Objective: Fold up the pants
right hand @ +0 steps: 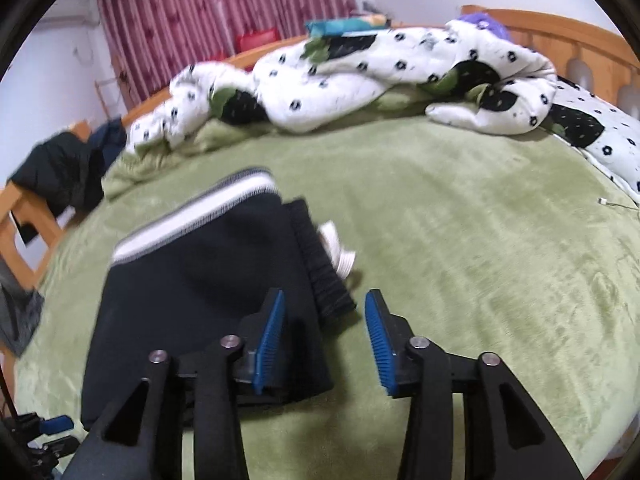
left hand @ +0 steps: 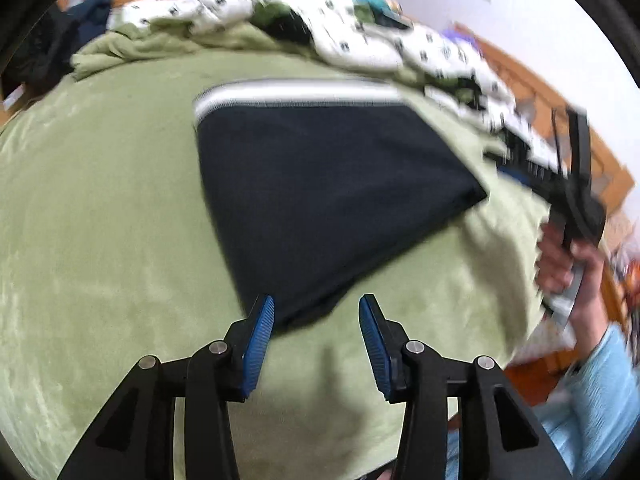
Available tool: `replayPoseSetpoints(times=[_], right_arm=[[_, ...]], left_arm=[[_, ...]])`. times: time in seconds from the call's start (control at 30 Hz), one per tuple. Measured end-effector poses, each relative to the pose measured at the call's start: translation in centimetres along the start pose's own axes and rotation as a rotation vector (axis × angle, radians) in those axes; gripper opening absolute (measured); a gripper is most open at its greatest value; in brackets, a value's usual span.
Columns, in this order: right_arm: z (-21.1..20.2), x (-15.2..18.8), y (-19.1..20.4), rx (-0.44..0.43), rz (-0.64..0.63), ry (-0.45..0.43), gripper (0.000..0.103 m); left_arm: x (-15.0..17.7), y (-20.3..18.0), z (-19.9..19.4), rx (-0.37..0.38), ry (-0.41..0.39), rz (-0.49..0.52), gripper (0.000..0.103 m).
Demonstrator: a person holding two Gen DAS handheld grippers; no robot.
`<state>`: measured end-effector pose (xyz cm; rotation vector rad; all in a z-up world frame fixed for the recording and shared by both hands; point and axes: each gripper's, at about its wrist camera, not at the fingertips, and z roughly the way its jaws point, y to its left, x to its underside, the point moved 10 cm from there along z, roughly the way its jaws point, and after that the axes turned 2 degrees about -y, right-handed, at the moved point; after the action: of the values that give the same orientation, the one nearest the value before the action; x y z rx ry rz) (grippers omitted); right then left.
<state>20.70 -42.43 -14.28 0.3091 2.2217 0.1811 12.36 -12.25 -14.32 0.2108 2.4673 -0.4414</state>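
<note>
Since the pants [left hand: 320,200] lie folded into a compact dark stack mid-bed [left hand: 100,220], with both the left gripper [left hand: 316,336] and right gripper [right hand: 325,336] apart and empty, folding looks essentially done.

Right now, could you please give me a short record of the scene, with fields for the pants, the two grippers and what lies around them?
pants: dark pants folded into a compact stack, white-striped waistband on the far edge
surface: green blanket on a bed
left gripper: open, nothing between the pads
right gripper: open, empty, above the stack's near corner
background: white patterned quilt bunched up, red curtains behind
</note>
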Motion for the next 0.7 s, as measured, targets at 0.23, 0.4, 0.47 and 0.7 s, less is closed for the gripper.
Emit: replayPoseSetpoints(times=[0.23, 0.4, 0.47, 0.7], right_arm=[[2.0, -0.9, 1.0, -0.040, 0.049, 0.048, 0.067], [5.2, -2.5, 2.1, -0.028, -0.010, 0.089, 0.072], [6.7, -2.8, 2.6, -0.042, -0.025, 0.116, 0.073], [14.6, -1.7, 2.7, -0.107, -0.006, 0.287, 0.074]], left_arm=[[-3.4, 4.4, 3.1, 0.001, -0.023, -0.207, 0.057], [-5.9, 8.0, 7.8, -0.022, 0.001, -0.298, 0.057], [-6.7, 9.6, 9.5, -0.053, 0.011, -0.308, 0.055], [-9.1, 11.5, 14.5, 0.146, 0.042, -0.441, 0.057]])
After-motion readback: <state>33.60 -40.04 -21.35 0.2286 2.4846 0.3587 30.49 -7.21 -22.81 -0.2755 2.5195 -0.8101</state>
